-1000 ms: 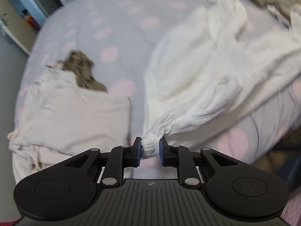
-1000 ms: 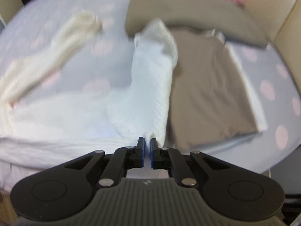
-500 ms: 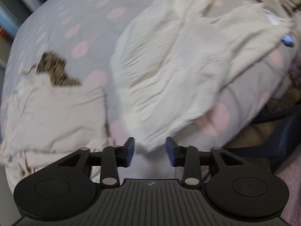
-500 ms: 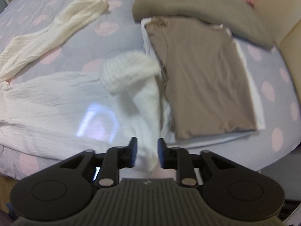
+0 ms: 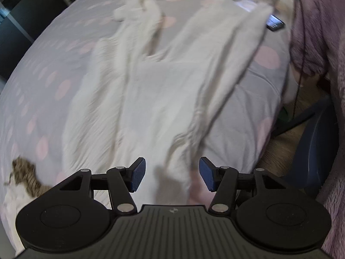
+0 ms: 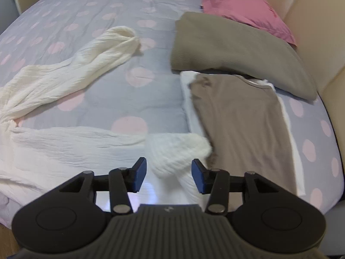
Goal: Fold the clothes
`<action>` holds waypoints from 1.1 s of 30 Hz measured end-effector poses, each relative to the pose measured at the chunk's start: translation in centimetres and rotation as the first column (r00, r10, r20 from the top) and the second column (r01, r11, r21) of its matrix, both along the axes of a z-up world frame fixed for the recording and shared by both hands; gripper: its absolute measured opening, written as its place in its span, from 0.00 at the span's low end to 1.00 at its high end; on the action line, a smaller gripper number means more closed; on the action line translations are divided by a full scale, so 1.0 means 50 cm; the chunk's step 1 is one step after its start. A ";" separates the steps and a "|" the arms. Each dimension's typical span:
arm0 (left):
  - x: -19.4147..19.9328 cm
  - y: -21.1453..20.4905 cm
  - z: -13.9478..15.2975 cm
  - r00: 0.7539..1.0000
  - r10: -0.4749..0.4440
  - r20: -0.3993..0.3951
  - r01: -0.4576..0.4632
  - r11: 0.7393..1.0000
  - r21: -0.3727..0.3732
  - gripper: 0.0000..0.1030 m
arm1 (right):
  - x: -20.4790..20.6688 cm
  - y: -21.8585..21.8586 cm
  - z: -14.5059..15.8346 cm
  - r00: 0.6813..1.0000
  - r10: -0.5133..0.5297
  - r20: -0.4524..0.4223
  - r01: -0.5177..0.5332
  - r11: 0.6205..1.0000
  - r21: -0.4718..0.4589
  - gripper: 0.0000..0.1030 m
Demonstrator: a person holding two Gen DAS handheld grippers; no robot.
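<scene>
Bed (image 6: pixel 133 99): grey cover, pink dots. White garment (image 5: pixel 151 90) spread flat. Brown shirt (image 6: pixel 241 125) at 3 o'clock, pink pillow (image 6: pixel 241 6) at 1. Left claw (image 5: pixel 172 175), right claw (image 6: pixel 169 176): just opened wide, gripping nothing.

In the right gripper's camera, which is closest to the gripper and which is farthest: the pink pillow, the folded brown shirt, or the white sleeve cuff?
From the right gripper:
1. White sleeve cuff, right between the open jaws.
2. Folded brown shirt, just beyond, to the right.
3. Pink pillow, far back by the headboard.
</scene>
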State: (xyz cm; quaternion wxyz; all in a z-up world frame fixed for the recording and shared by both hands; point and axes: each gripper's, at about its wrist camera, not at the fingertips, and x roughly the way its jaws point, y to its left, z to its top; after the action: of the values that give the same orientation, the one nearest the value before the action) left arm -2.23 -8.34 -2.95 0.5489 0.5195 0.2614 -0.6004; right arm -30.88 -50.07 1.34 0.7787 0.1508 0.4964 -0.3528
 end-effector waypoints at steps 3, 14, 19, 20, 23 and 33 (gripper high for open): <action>-0.015 -0.010 -0.031 0.999 -0.019 0.029 0.018 1.000 0.025 0.53 | 0.037 0.020 -0.030 0.995 0.047 -0.086 -0.054 0.995 -0.083 0.71; 0.013 -0.007 -0.058 0.996 0.074 0.044 -0.078 0.992 0.100 0.03 | 0.010 0.006 0.020 0.963 0.053 -0.264 -0.112 0.971 -0.212 0.06; 0.005 -0.008 -0.062 0.998 0.054 0.043 -0.059 0.990 0.131 0.01 | -0.073 -0.034 0.114 0.962 -0.033 -0.271 -0.048 0.957 -0.287 0.05; 0.005 -0.008 -0.062 0.998 0.050 0.038 -0.055 0.989 0.134 0.01 | -0.093 -0.044 0.129 0.962 -0.051 -0.269 -0.033 0.953 -0.300 0.05; 0.002 -0.011 -0.064 0.999 0.039 0.029 -0.043 0.989 0.144 0.01 | -0.145 -0.082 0.143 0.955 -0.103 -0.278 0.008 0.946 -0.324 0.05; -0.002 -0.007 -0.083 0.999 0.050 0.021 -0.053 0.980 0.193 0.01 | -0.272 -0.196 0.049 0.939 -0.298 -0.171 0.252 0.936 -0.244 0.05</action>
State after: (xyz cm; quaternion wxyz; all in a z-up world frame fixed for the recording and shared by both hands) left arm -2.34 -8.69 -7.11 0.5133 0.5681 0.3276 -0.5536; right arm -44.50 -59.89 3.78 0.6777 0.0953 0.5062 -0.5247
